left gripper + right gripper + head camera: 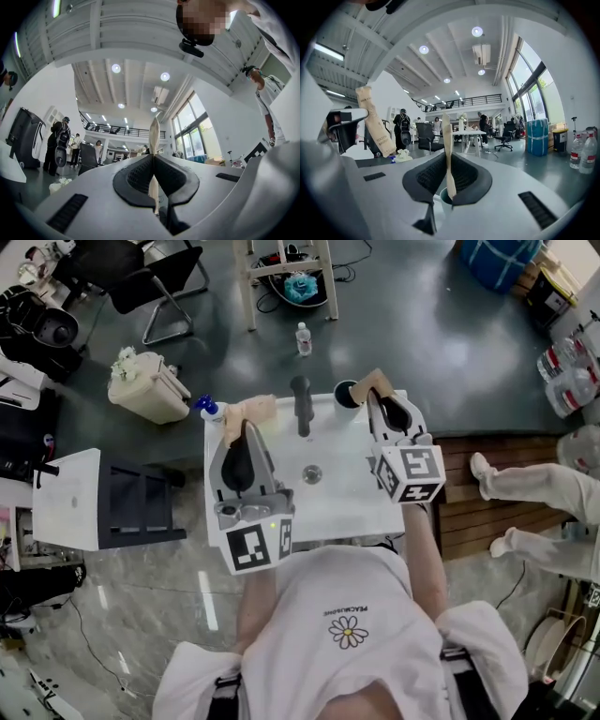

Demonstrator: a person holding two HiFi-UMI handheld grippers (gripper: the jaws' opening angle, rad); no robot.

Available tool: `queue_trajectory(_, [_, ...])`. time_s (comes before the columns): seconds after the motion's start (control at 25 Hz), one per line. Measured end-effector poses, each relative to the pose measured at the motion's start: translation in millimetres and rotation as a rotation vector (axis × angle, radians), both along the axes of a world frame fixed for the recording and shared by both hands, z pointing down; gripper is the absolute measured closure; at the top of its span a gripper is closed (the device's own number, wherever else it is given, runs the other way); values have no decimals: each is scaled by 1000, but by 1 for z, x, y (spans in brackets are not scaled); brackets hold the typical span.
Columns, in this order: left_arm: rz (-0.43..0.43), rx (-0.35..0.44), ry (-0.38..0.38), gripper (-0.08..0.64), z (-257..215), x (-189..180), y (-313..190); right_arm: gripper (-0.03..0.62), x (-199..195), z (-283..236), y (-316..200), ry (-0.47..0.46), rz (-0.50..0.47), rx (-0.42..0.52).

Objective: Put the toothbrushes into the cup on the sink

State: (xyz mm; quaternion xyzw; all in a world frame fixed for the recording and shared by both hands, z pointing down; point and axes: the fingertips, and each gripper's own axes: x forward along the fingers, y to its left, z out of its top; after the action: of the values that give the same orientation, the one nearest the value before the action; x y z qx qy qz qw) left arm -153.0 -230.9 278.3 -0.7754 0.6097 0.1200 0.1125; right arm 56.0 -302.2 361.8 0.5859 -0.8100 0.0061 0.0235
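Currently the cup point(347, 393) looks empty, so we judge neither drop done. We've got the left gripper point(246, 432) clamped on one wrapped toothbrush point(251, 411) over the far-left corner of the sink point(337, 502), apart from the cup. The right gripper point(378, 401) pinches the other toothbrush point(373, 381) just right of the cup, at the far edge. Both insertions are left.
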Motion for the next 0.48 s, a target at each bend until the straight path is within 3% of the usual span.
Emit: queue_trajectory(0.48, [-45, -7, -5, 545, 4, -19, 2, 561, -9, 72, -47, 66, -6, -163])
